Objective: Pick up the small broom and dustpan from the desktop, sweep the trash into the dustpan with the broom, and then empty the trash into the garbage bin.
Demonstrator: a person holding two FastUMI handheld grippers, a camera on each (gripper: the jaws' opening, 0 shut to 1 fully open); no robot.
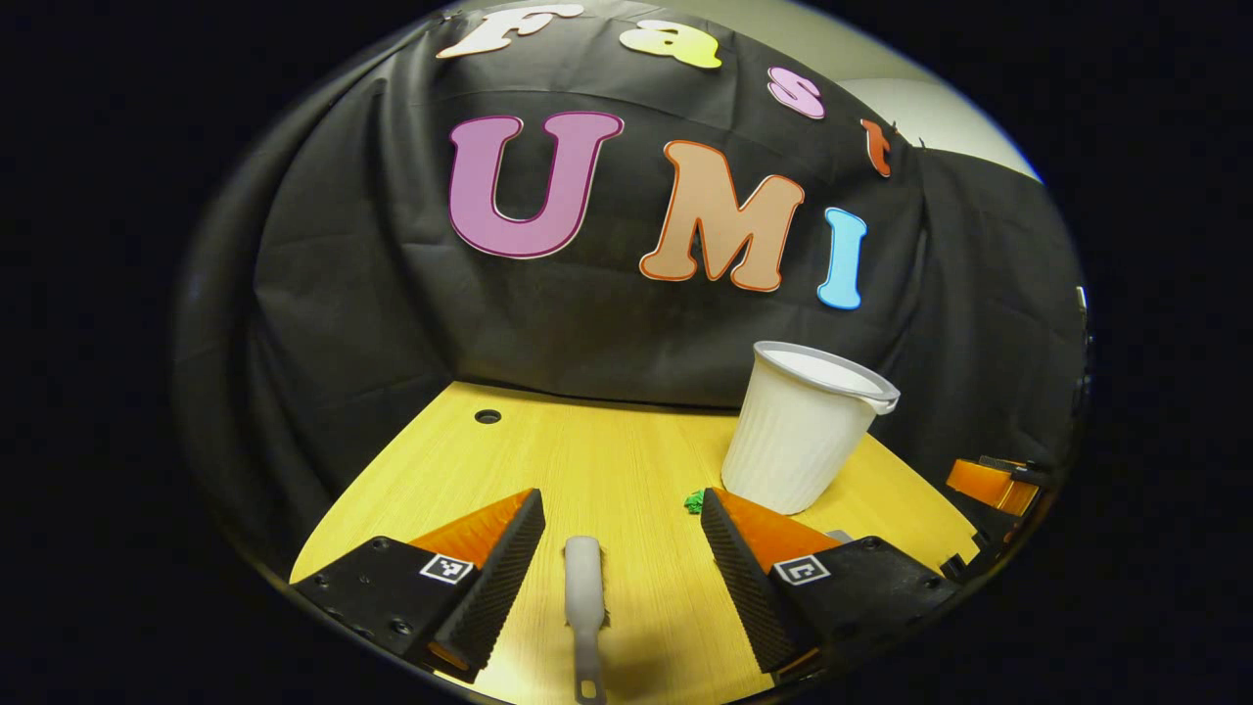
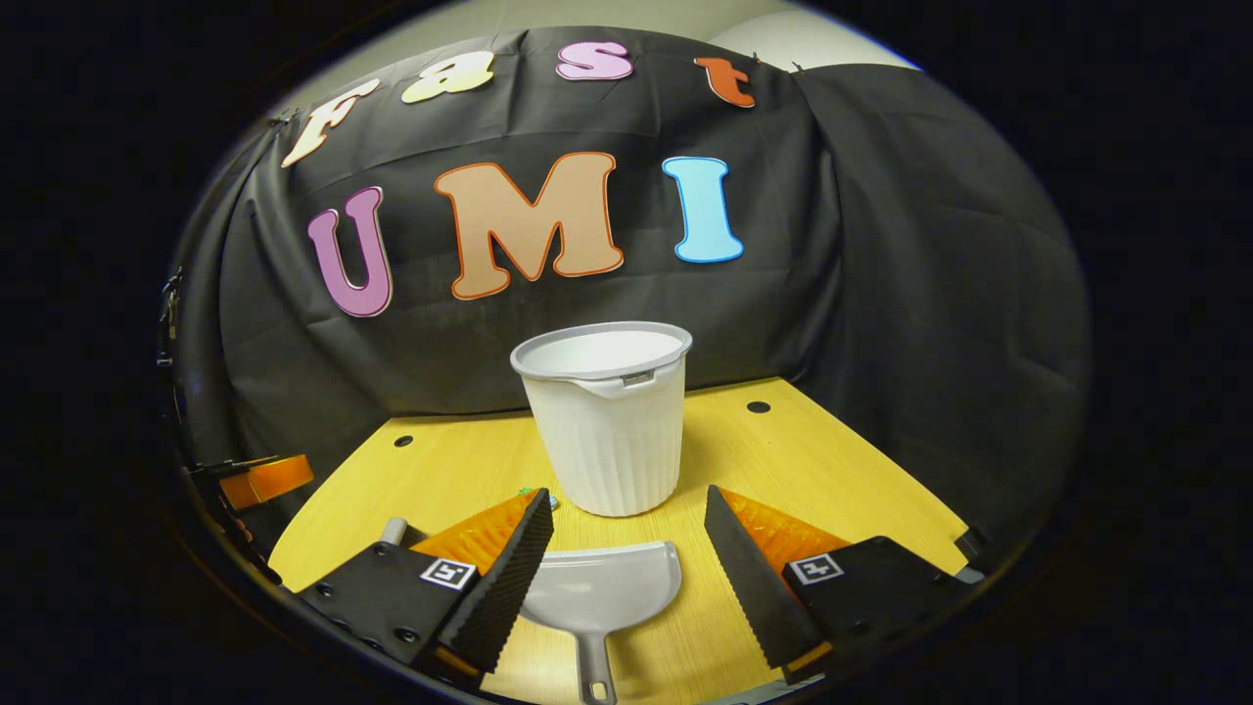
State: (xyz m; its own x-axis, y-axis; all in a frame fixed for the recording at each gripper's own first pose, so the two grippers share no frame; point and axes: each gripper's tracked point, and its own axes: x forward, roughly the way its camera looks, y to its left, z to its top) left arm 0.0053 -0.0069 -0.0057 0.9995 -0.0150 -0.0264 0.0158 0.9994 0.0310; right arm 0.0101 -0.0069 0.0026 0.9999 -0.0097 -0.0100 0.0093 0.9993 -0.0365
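A small grey broom [image 1: 584,607] lies flat on the wooden desktop [image 1: 607,460], its handle pointing toward me. My left gripper [image 1: 622,509] hovers over it, open, one finger on each side. A bit of green trash [image 1: 694,502] lies near the foot of the white ribbed garbage bin [image 1: 805,426]. In the right gripper view a grey dustpan [image 2: 602,592] lies in front of the bin [image 2: 607,421], handle toward me. My right gripper [image 2: 626,509] is open above it, fingers straddling the pan. The broom's tip [image 2: 394,530] peeks out at the left.
The other gripper's orange finger [image 1: 994,485] shows at the right edge of the left gripper view, and an orange finger [image 2: 262,480] at the left edge of the right gripper view. Round holes [image 2: 758,406] sit near the desk's back edge. Black cloth walls the back and sides.
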